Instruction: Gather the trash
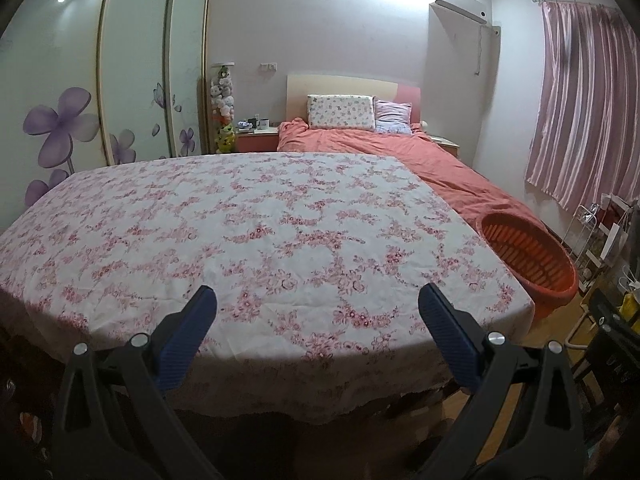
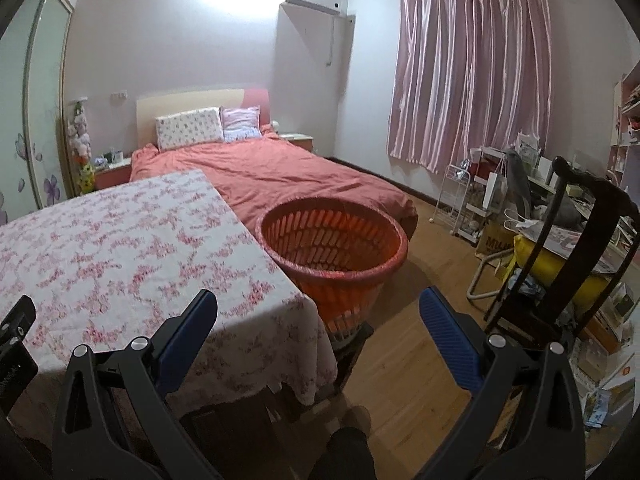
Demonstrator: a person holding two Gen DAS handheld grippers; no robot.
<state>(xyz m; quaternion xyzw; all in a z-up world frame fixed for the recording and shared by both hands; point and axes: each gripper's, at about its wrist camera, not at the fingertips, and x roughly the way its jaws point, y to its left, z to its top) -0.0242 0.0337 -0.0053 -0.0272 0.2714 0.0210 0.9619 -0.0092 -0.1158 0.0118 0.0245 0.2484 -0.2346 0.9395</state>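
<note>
An orange slatted basket (image 2: 334, 248) stands on a low stand at the right end of a table with a floral cloth (image 2: 120, 248). It also shows in the left wrist view (image 1: 528, 258), at the table's right edge. No trash shows on the floral cloth (image 1: 248, 232) in either view. My left gripper (image 1: 318, 306) is open and empty over the table's front edge. My right gripper (image 2: 318, 308) is open and empty, in front of the table's right corner and the basket.
A bed with an orange cover (image 2: 280, 172) lies behind the table. A dark chair (image 2: 580, 248), a white wire rack (image 2: 456, 196) and cluttered shelves stand at the right. Wooden floor (image 2: 400, 360) lies between the basket and the chair. Wardrobe doors (image 1: 80, 80) line the left wall.
</note>
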